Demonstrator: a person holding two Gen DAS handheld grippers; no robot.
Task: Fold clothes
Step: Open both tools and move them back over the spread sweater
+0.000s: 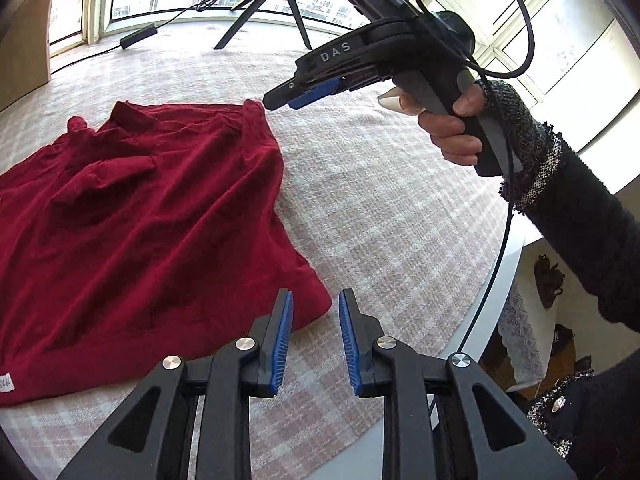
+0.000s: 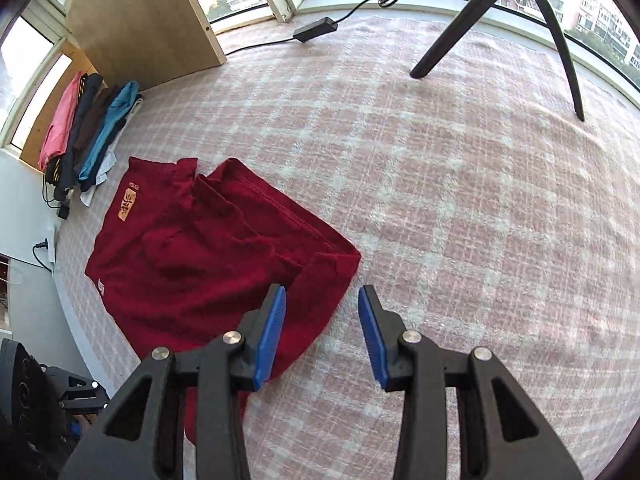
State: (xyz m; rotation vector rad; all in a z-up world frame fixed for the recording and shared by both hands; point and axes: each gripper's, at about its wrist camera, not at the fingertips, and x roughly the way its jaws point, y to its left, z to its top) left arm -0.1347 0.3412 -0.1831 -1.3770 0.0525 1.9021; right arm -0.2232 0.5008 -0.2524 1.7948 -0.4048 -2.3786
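A dark red garment point(image 1: 132, 220) lies partly folded and rumpled on the pink plaid blanket point(image 1: 380, 208). In the right wrist view the red garment point(image 2: 200, 256) shows an orange label near its far left edge. My left gripper point(image 1: 315, 300) is open and empty, hovering above the garment's near right corner. My right gripper point(image 2: 322, 294) is open and empty above the garment's right corner. The right gripper also shows in the left wrist view point(image 1: 280, 98), held in a hand, its tips just above the garment's far corner.
A black tripod point(image 2: 520, 20) stands on the blanket at the back. A power adapter with cable point(image 2: 314, 29) lies near the window. A wooden board point(image 2: 140, 16) leans at the back left, with a stack of folded clothes point(image 2: 92, 128) beside it. The blanket's edge point(image 1: 492, 300) is at right.
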